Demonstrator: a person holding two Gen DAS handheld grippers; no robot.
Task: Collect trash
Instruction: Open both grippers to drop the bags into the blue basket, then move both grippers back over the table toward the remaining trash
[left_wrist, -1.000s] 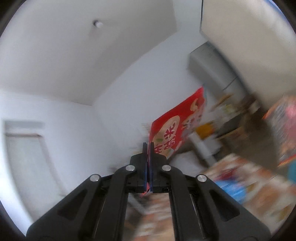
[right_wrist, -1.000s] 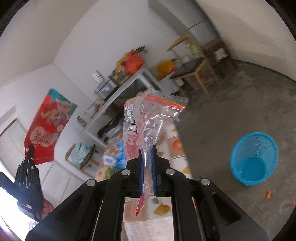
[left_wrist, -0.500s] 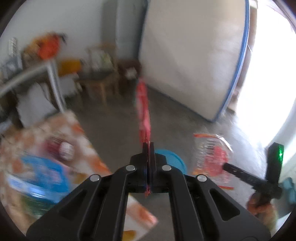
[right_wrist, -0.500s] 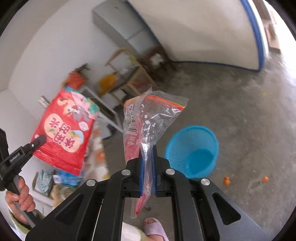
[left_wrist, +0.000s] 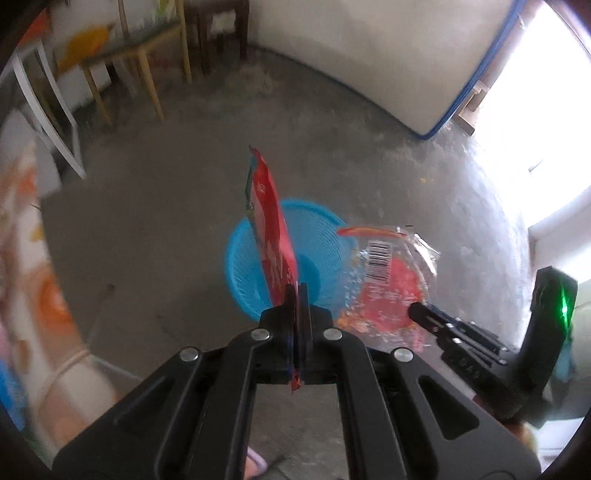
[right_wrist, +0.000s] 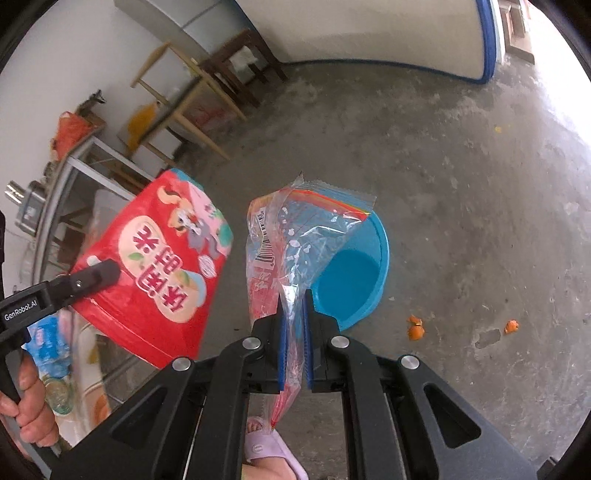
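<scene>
My left gripper (left_wrist: 297, 291) is shut on a red snack bag (left_wrist: 271, 236), seen edge-on above a blue plastic basket (left_wrist: 243, 254) on the concrete floor. In the right wrist view the same red snack bag (right_wrist: 159, 273) shows its printed face at the left, pinched by the left gripper (right_wrist: 107, 271). My right gripper (right_wrist: 293, 295) is shut on a clear zip bag (right_wrist: 295, 236) with a barcode and red print, hanging over the near side of the blue basket (right_wrist: 369, 291). The left wrist view shows that clear zip bag (left_wrist: 388, 284) beside the basket, with the right gripper (left_wrist: 417, 310) on it.
Orange peel scraps (right_wrist: 415, 328) lie on the floor right of the basket. A patterned table edge (left_wrist: 55, 325) with packets is at the left. A wooden table (right_wrist: 173, 99) and dark stool (right_wrist: 240, 62) stand by the far wall. A foot in a lilac slipper (right_wrist: 269, 450) is below.
Both grippers swung down from facing the wall and ceiling toward the floor, carrying their bags. The blue basket now lies just beyond both sets of fingers.
</scene>
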